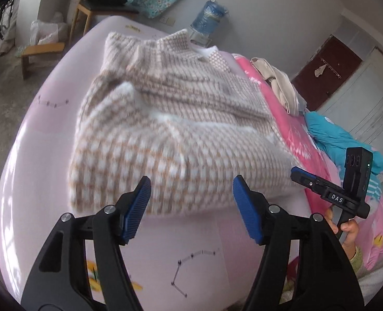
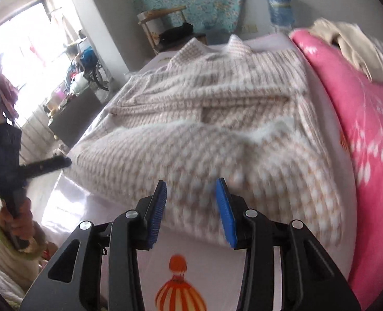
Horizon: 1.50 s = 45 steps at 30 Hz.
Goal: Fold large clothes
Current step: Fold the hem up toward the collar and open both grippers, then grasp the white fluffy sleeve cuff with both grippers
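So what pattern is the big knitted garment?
A beige-and-white check knit garment, clearest in the left wrist view.

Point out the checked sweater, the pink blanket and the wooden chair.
checked sweater (image 1: 181,134): left wrist view, middle of its folded body.
pink blanket (image 2: 368,140): right wrist view, flowered top surface.
wooden chair (image 1: 87,10): left wrist view, seat frame at its front leg.
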Motion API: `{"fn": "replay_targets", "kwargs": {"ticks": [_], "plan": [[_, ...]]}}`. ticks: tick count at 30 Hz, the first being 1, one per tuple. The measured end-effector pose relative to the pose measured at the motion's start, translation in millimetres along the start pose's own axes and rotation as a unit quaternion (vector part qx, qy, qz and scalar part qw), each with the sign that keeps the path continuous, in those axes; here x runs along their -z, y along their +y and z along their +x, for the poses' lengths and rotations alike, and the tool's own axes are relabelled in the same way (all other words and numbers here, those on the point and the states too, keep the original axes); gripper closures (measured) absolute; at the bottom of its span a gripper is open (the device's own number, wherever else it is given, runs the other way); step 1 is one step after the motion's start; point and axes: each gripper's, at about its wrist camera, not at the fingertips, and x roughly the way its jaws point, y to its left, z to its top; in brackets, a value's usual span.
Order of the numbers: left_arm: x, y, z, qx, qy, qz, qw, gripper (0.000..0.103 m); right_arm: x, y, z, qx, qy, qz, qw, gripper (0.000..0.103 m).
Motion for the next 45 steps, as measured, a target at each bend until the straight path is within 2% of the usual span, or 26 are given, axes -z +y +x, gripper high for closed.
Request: {"fn": "replay_targets", "kwargs": {"ticks": [2,4,5,8,10,14,16,19,21,22,23,24,25,27,30,34,37,41,43,45], "plan": [[13.7,7.3,-4.4,0.002,0.007,-0.016,0.9998,0.039,14.9,-7.8,-11.8,-0.002,0.007,0.021,1.000,0.063],[26.4,21.1,-6.8,0.005,0.014,-0.046,0.9988,0.033,28.9,-18.1,-19.0,0.009,0.015,0.038,0.999,0.050],[31.4,28.8,-7.0,0.005,0.016,-0.063,0.9979,0.032,37.2,-25.1,-21.9,0.024,0.020,0.052,0.998,0.049],[38.7,59.2,-2.0,0.011,0.016,-0.138,0.9903,0.032,53.1,-50.4,-23.4,0.049,0.023,0.107,0.993,0.046],[38.3,74.2,-3.8,0.041,-0.010,-0.181,0.9827,0.031,57.0,-70.3,-22.4,0.070,0.010,0.154,0.986,0.045],[28.3,92.5,-0.1,0.051,-0.048,-0.234,0.9696,0.031,53.5,-86.6,-19.9,0.081,-0.044,0.207,0.974,0.045],[23.5,94.3,2.2,0.051,-0.061,-0.246,0.9661,0.031,48.5,-88.2,-14.2,0.092,-0.069,0.222,0.968,0.045],[14.2,79.6,9.6,-0.001,-0.081,-0.217,0.9727,0.037,41.1,-81.5,-3.6,0.118,-0.100,0.221,0.963,0.045],[8.4,68.1,14.6,-0.055,-0.081,-0.186,0.9777,0.052,37.0,-70.9,4.8,0.150,-0.110,0.199,0.962,0.046],[4.6,62.4,19.1,-0.078,-0.079,-0.170,0.9792,0.056,34.4,-65.9,8.4,0.166,-0.112,0.187,0.962,0.056],[2.1,56.0,22.3,-0.107,-0.076,-0.148,0.9803,0.066,30.0,-60.1,12.3,0.183,-0.108,0.172,0.962,0.063],[0.0,48.3,23.0,-0.132,-0.076,-0.122,0.9808,0.076,27.7,-57.2,13.4,0.184,-0.106,0.165,0.963,0.074],[-1.8,39.4,21.0,-0.148,-0.080,-0.094,0.9812,0.080,25.1,-55.1,11.6,0.184,-0.105,0.160,0.964,0.082],[-3.5,23.6,9.4,-0.167,-0.097,-0.052,0.9797,0.089,21.4,-46.8,-1.5,0.195,-0.113,0.136,0.965,0.088],[-5.3,6.1,-15.6,-0.167,-0.120,-0.018,0.9785,0.093,15.5,-32.8,-26.8,0.201,-0.139,0.110,0.963,0.094],[-4.8,-14.7,-46.1,-0.148,-0.135,0.014,0.9797,0.094,10.7,-14.7,-60.3,0.215,-0.173,0.075,0.958,0.094],[2.4,-27.3,-71.0,-0.134,-0.140,0.034,0.9805,0.094,12.4,-8.0,-85.4,0.204,-0.184,0.065,0.959,0.095],[15.9,-27.2,-95.4,-0.121,-0.117,0.036,0.9850,0.094,34.9,-0.5,-113.4,0.167,-0.170,0.060,0.969,0.095],[28.0,-13.0,-103.4,-0.111,-0.092,0.011,0.9895,0.093,48.1,-2.5,-114.7,0.142,-0.148,0.068,0.976,0.094],[40.1,8.6,-101.7,-0.098,-0.062,-0.025,0.9929,0.089,61.2,-11.0,-102.2,0.117,-0.105,0.080,0.984,0.092]]}}
